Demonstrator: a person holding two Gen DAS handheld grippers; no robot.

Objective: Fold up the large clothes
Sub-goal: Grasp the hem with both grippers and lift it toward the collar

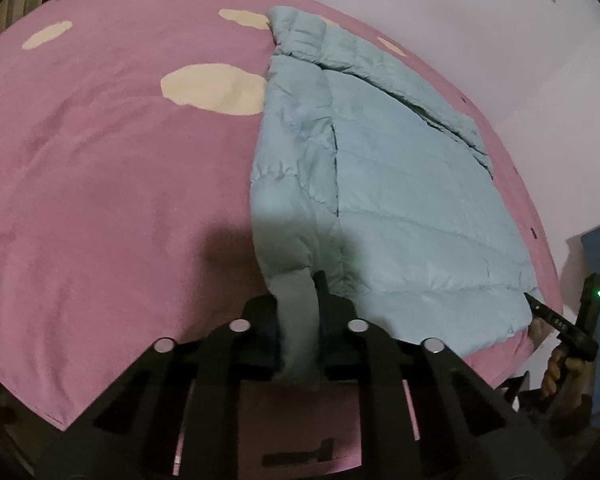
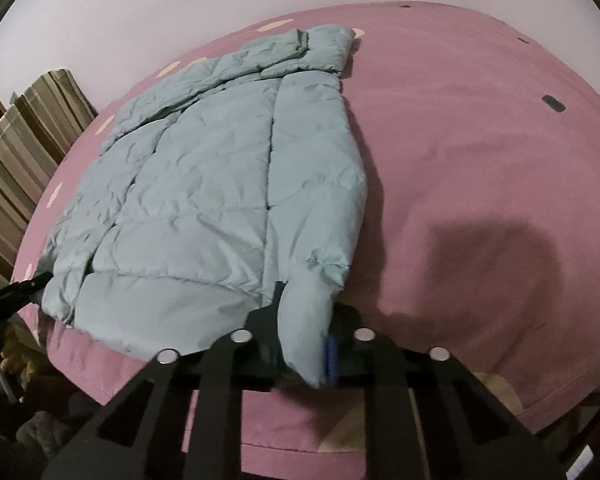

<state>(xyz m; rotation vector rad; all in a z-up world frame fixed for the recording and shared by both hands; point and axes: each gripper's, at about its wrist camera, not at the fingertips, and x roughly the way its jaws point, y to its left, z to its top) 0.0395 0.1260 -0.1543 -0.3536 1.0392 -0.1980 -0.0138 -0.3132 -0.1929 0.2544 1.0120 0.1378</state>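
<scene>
A light blue puffer jacket (image 1: 400, 200) lies flat on a pink bedspread (image 1: 100, 180), collar at the far end. It also shows in the right wrist view (image 2: 204, 184). My left gripper (image 1: 300, 320) is shut on the jacket's near left corner, the cloth bunched between its fingers. My right gripper (image 2: 304, 344) is shut on the near right corner, by the sleeve cuff. In the left wrist view the right gripper (image 1: 540, 308) pinches the hem at the far right. In the right wrist view the left gripper (image 2: 24, 286) touches the hem at the far left.
The pink bedspread (image 2: 480, 160) has cream spots and small dark marks. A pale wall stands behind the bed. Striped curtains (image 2: 24, 136) hang at the left. The bed's near edge runs just under both grippers.
</scene>
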